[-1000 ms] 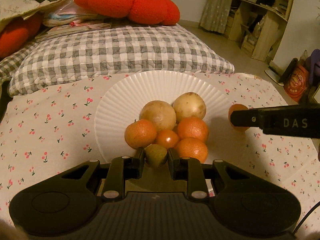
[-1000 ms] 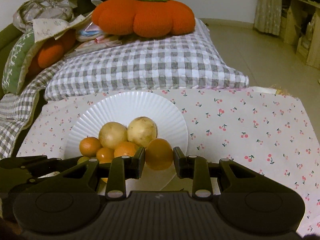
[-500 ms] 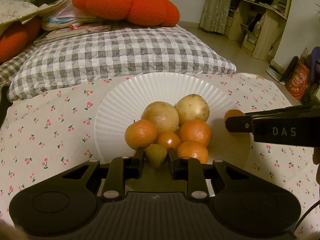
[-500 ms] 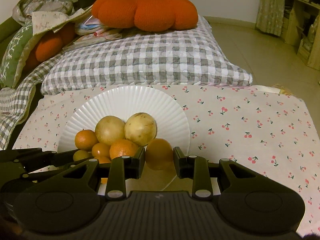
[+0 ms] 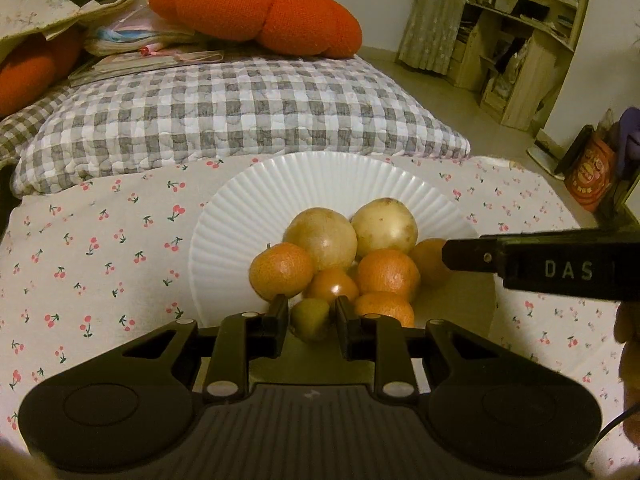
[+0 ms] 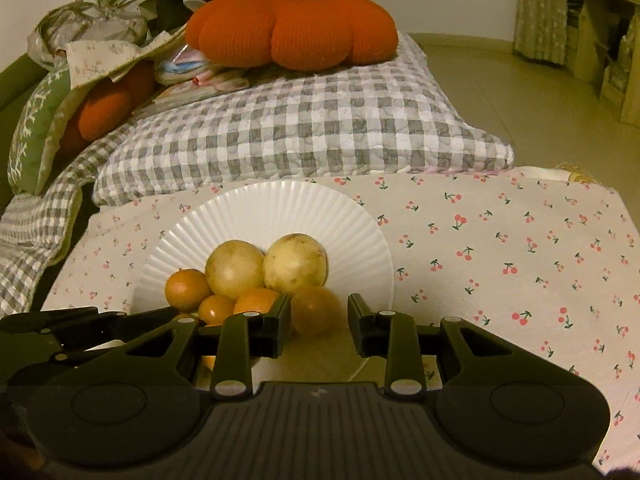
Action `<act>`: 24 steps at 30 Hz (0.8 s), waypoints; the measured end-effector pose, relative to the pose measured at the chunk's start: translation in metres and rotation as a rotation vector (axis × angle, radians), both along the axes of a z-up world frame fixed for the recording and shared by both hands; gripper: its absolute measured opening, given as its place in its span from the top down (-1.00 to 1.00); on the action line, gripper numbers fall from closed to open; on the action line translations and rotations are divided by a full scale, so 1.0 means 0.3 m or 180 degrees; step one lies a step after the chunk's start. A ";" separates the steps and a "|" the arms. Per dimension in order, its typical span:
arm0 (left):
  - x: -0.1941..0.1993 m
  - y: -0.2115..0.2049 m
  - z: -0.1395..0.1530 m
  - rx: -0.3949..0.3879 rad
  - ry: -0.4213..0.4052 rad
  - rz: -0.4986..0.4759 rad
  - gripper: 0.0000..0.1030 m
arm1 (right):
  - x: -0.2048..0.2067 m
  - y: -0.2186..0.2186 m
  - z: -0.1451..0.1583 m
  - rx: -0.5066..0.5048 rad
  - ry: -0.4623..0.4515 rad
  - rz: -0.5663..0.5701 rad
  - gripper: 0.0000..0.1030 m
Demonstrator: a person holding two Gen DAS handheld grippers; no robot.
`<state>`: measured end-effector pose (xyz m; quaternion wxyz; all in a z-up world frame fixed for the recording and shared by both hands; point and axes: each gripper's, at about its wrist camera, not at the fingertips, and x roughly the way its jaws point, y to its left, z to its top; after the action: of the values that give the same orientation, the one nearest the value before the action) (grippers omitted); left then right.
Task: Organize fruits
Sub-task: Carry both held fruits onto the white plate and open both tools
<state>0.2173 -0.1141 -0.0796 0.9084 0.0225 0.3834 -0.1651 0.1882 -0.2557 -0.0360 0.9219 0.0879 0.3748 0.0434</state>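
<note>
1. A white fluted plate lies on a surface covered by a cherry-print cloth, close to the surface's far edge, where a grey checked pillow butts against it.
2. On the near half of the plate sits a tight cluster of fruit: two pale yellow-brown round fruits side by side at the back, touching each other, with several oranges packed against them in front.
3. One orange on the left touches the left pale fruit; a smaller reddish-orange fruit sits in the middle of the cluster.
4. The left hand-held gripper is at the plate's near edge, its jaws closed on a small green fruit that touches both fingers.
5. The right hand-held gripper is over the plate's near right part. A dull orange fruit sits between its jaws; the left finger meets it, while a small gap shows at the right finger, so I cannot tell whether it is gripped.
6. In the left wrist view, that fruit lies against the right side of the cluster.
7. A large orange pumpkin-shaped cushion rests on the pillow, beyond the surface.
8. A wooden shelf unit stands on the floor at the far right.
</note>
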 end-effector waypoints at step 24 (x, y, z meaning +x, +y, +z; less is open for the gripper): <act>-0.116 0.173 0.133 -0.0331 0.0006 0.0405 0.55 | -0.158 0.066 0.119 0.0110 -0.0278 0.0208 -0.25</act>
<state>0.1826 -0.0622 -0.0397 0.9167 -0.0493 0.3758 -0.1268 0.1408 -0.2357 -0.0003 0.9338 0.0896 0.3360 0.0837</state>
